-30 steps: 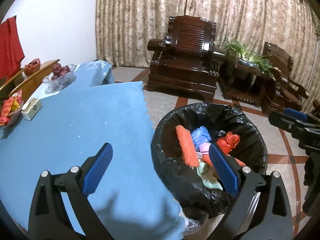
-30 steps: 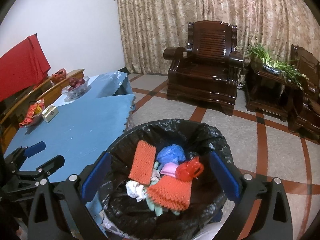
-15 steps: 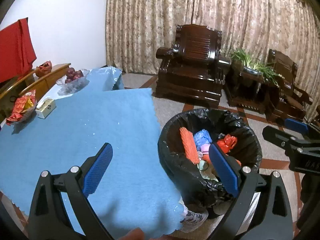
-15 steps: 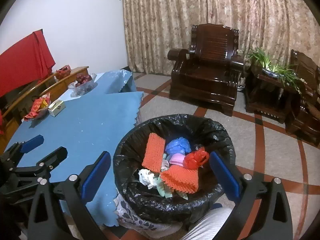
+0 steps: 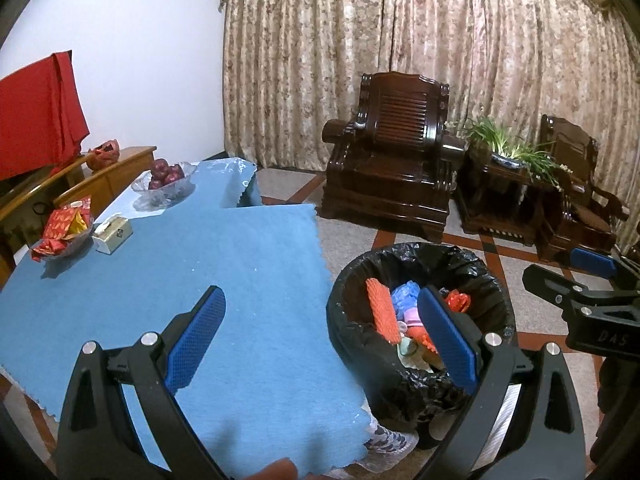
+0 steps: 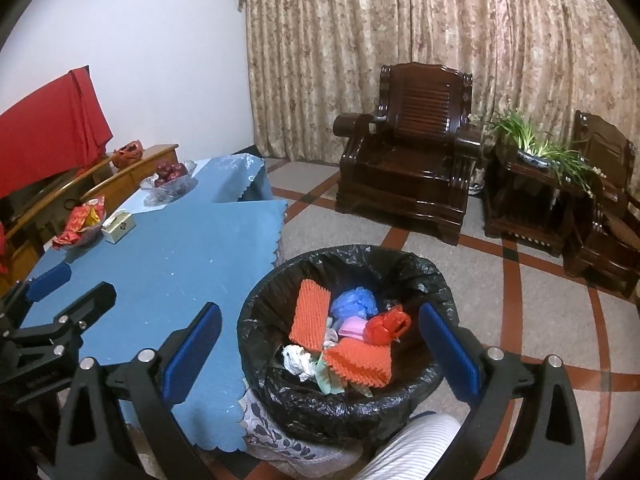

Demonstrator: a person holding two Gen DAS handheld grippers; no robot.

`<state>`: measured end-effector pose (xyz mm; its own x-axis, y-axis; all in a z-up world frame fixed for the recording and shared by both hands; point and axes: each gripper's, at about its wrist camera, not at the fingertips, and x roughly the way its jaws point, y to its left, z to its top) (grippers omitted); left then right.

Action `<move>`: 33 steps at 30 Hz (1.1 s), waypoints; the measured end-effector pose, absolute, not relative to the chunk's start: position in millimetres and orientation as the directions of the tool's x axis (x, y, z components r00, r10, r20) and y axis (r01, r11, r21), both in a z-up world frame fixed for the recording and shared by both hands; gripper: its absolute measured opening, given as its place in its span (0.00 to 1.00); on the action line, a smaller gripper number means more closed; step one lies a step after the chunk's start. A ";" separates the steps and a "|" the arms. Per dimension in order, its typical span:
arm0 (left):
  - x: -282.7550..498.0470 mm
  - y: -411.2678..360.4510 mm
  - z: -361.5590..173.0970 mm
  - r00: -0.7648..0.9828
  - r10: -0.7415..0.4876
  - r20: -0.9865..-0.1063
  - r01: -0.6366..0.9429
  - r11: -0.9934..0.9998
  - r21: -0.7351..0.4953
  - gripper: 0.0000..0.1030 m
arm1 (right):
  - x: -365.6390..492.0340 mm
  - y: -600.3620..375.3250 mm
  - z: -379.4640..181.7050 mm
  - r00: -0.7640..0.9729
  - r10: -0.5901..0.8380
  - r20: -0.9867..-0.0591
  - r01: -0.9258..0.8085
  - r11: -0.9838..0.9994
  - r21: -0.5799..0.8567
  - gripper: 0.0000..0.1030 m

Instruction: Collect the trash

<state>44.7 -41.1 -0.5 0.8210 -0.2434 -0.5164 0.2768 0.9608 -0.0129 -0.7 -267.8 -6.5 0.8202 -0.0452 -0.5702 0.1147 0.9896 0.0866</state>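
The blue-covered table (image 5: 168, 280) takes up the left of both views, and its near half lies bare, which suggests that the clearing is largely done; what sits on it is grouped at the far end, well away from the working edge: a glass bowl of dark red fruit (image 5: 165, 176), a dish of red and yellow packets (image 5: 64, 228) and a small pale box (image 5: 114, 234) just beside that dish. These look like things to keep, not rubbish. The trash bin (image 6: 348, 264), lined with a black bag, stands on the tiled floor right against the table's corner, placed, I judge, so that anything lifted from the cloth needs only a short swing to drop in. Inside it the collected trash is heaped: two orange foam nets (image 6: 310, 314), a crumpled blue bag (image 6: 354, 302), a red bag (image 6: 388, 322), something pink (image 6: 352, 326) and a wad of white paper (image 6: 296, 358). The left gripper (image 5: 320, 340) hangs above the table's near edge and the bin's rim, pointed forward and slightly down, its blue pads (image 5: 198, 332) spread wide with nothing between them. The right gripper (image 6: 320, 344) is poised over the bin's mouth, likewise gaping wide and empty, a pose that fits a drop just finished or a pause before another reach. A striped pale sleeve or trouser leg (image 6: 408, 448) shows below it.
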 end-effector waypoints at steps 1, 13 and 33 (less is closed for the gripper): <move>44.5 -40.7 0.0 0.821 -0.243 -0.517 0.276 0.961 -0.015 0.91 | -0.6 -267.4 -7.2 0.820 -0.046 -0.570 0.115 0.990 0.085 0.94; 45.3 -36.8 -1.1 0.822 -0.237 -0.518 0.270 0.963 -0.013 0.91 | -1.0 -265.7 -9.3 0.821 -0.043 -0.570 0.107 0.991 0.079 0.94; 46.7 -34.1 -1.4 0.821 -0.236 -0.520 0.268 0.963 -0.014 0.91 | 0.9 -263.5 -8.8 0.820 -0.043 -0.571 0.106 0.991 0.077 0.94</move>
<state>46.7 -34.1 -1.4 0.8211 -0.2362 -0.5196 0.2682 0.9633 -0.0140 0.9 -263.5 -8.8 0.8199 -0.0428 -0.5709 0.1055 0.9914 0.0773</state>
